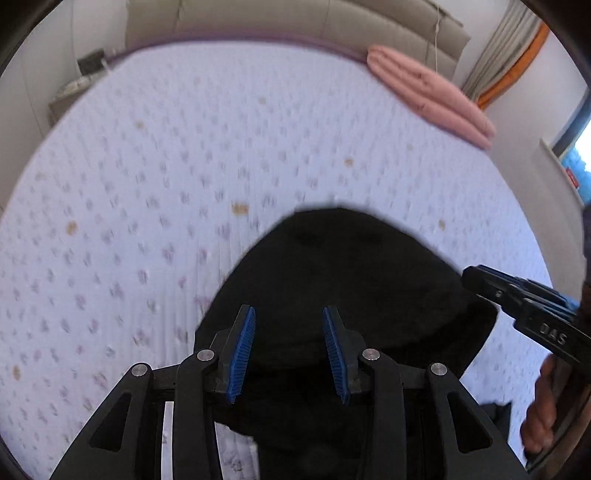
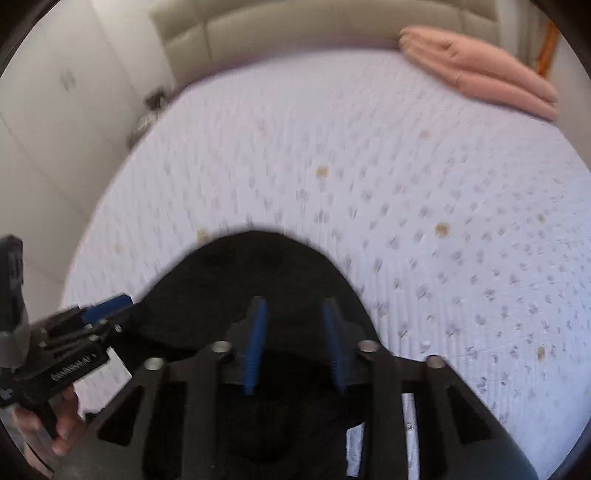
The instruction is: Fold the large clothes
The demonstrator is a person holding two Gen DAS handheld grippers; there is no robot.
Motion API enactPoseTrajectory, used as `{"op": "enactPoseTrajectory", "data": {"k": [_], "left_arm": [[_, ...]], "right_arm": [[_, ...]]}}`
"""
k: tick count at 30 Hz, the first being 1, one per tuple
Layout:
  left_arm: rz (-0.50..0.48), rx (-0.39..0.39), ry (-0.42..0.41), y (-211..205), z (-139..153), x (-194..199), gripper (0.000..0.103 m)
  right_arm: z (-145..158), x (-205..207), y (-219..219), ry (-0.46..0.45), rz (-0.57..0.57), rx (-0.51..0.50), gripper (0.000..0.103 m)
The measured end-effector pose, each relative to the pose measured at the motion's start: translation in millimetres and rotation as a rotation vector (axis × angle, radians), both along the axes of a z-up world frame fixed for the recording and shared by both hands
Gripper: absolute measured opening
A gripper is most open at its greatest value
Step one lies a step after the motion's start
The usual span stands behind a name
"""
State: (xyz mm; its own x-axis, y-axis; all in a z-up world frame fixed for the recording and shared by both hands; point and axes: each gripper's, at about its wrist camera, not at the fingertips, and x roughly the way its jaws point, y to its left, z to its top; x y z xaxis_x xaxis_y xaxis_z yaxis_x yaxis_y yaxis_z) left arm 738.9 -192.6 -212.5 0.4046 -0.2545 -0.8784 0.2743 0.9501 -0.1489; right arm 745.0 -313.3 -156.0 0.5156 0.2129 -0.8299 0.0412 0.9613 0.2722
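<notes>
A black garment (image 1: 343,273) lies in a rounded heap on the lilac patterned bed (image 1: 166,177), near its front edge. My left gripper (image 1: 289,314) is open, its blue pads apart just above the garment's near part, holding nothing. My right gripper (image 2: 294,306) is open too, over the same garment (image 2: 258,269), empty. The right gripper shows at the right edge of the left wrist view (image 1: 517,299), beside the garment. The left gripper shows at the left of the right wrist view (image 2: 99,314). Both views are motion-blurred.
A folded pink quilt (image 1: 432,96) lies at the bed's far right corner, also in the right wrist view (image 2: 480,70). A beige padded headboard (image 1: 295,26) runs along the back. White wardrobe doors (image 2: 55,129) stand to the left. A window (image 1: 576,158) is on the right.
</notes>
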Motion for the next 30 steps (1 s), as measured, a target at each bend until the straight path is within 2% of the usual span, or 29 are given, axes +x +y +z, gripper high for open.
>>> {"op": "enactPoseTrajectory", "data": {"k": [2, 4, 7, 10, 13, 15, 18, 20, 21, 22, 23, 25, 27, 30], "left_arm": [[-0.014, 0.027, 0.027, 7, -19, -11, 0.039], [-0.030, 0.023, 0.057, 15, -37, -20, 0.039], [-0.018, 0.036, 0.071, 19, -59, -23, 0.041], [0.010, 0.043, 0.058, 17, -76, -17, 0.041], [0.020, 0.057, 0.055, 14, -77, -12, 0.043], [0.017, 0.052, 0.060, 15, -75, -13, 0.043], [0.003, -0.001, 0.067, 27, -58, -21, 0.043], [-0.008, -0.025, 0.037, 38, -39, -29, 0.044], [-0.004, -0.026, 0.016, 43, -31, -32, 0.049], [0.003, -0.030, -0.006, 48, -22, -34, 0.057], [0.019, -0.033, -0.037, 54, -10, -35, 0.061], [0.037, -0.043, -0.075, 61, 4, -33, 0.073], [0.049, -0.035, -0.091, 64, 11, -19, 0.076], [0.044, -0.047, -0.028, 62, -1, 8, 0.076]], "right_arm": [[-23, -4, -2, 0.071, 0.054, 0.016, 0.021], [-50, -14, -3, 0.148, 0.107, 0.018, 0.020], [-85, -22, -10, 0.209, 0.102, 0.064, 0.016], [-101, -13, -18, 0.213, 0.066, 0.128, 0.011], [-109, -5, -24, 0.201, 0.061, 0.151, 0.003], [-110, -4, -35, 0.220, 0.044, 0.203, 0.002], [-101, -9, -57, 0.237, 0.045, 0.275, 0.003], [-88, -17, -67, 0.215, 0.064, 0.276, 0.017], [-80, -23, -72, 0.198, 0.069, 0.262, 0.023], [-70, -29, -79, 0.174, 0.070, 0.234, 0.037], [-65, -34, -83, 0.161, 0.067, 0.217, 0.048], [-56, -42, -95, 0.135, 0.043, 0.176, 0.052], [-53, -38, -101, 0.137, 0.027, 0.169, 0.052], [-66, -27, -115, 0.174, -0.006, 0.236, 0.053]]}}
